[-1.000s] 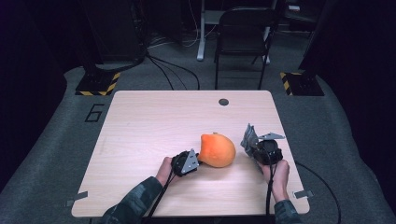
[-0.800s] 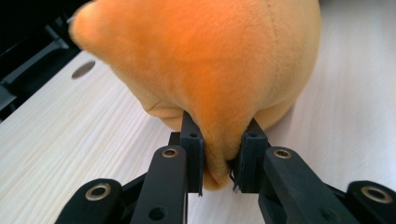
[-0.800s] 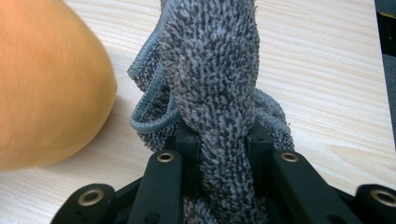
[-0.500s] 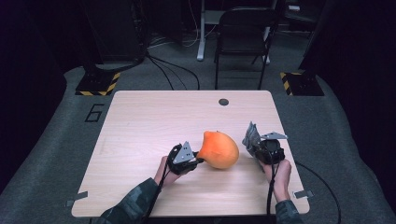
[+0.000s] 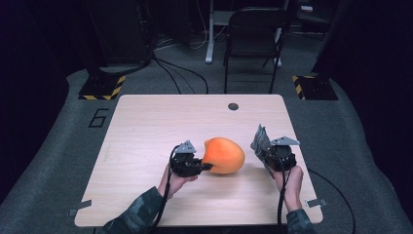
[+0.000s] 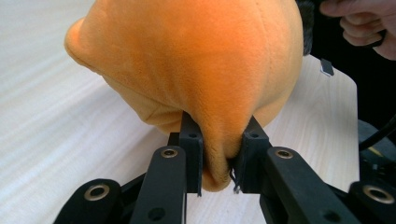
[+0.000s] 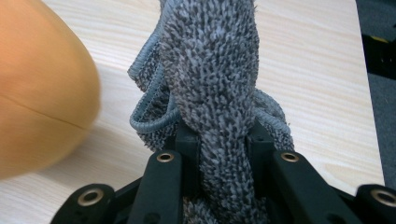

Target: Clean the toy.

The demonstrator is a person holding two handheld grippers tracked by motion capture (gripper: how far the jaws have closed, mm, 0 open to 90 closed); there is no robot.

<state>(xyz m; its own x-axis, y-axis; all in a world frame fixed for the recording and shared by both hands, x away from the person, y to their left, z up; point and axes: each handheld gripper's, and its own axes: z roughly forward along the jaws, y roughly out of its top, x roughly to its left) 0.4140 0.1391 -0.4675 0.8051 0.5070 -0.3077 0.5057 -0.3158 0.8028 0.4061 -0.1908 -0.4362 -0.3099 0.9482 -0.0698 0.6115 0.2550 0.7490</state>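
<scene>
Pale wood surface (image 5: 146, 146) carries the work: left gripper (image 6: 217, 154) fingers clamp a fold of the orange plush (image 6: 196, 70), which bulges beyond them; right gripper (image 7: 224, 140) fingers pinch the grey cloth (image 7: 210, 70). Holding the plush steady should let the cloth wipe evenly.
</scene>
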